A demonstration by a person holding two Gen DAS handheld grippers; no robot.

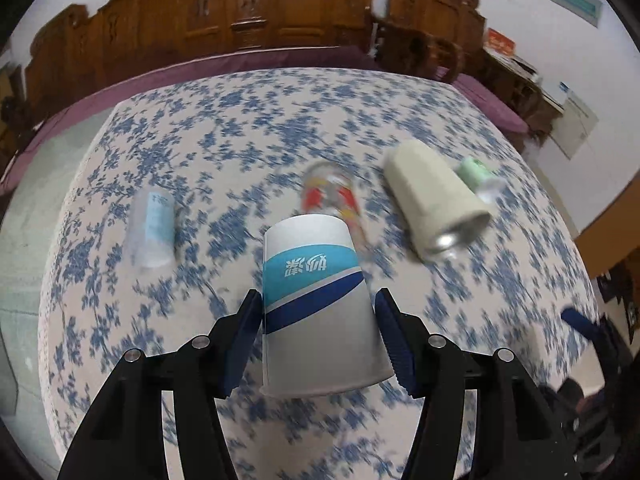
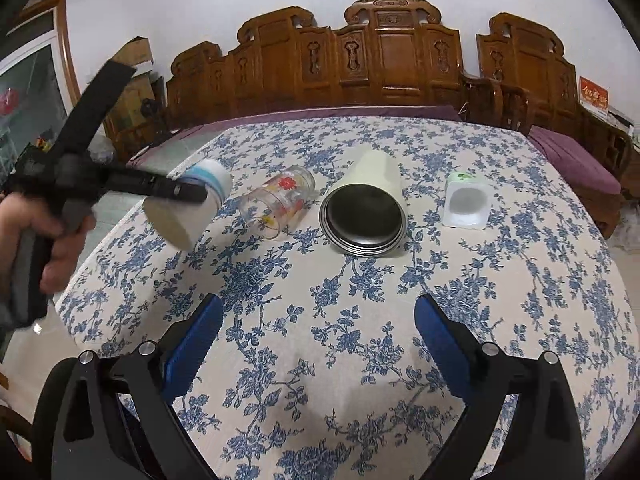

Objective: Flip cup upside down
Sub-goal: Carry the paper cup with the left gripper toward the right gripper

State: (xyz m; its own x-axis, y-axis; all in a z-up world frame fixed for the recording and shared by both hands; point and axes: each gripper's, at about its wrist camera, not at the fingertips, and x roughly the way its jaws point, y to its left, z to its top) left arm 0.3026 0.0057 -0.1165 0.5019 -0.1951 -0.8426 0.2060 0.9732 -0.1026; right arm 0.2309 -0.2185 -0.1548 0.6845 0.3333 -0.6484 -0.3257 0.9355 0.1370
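My left gripper (image 1: 318, 312) is shut on a white paper cup (image 1: 316, 304) with a teal and blue band. The cup is held above the table, its open rim toward the camera and its base pointing away. In the right wrist view the same cup (image 2: 188, 210) hangs tilted in the left gripper's fingers (image 2: 176, 191) at the left, above the table edge. My right gripper (image 2: 316, 328) is open and empty over the near part of the table.
On the floral tablecloth (image 2: 360, 300) lie a clear glass with red print (image 2: 280, 200), a beige tumbler with a dark metal inside (image 2: 366, 208) and a small white and green cup (image 2: 466, 200). Another paper cup (image 1: 154, 228) lies at the left. Carved wooden benches (image 2: 380, 60) stand behind.
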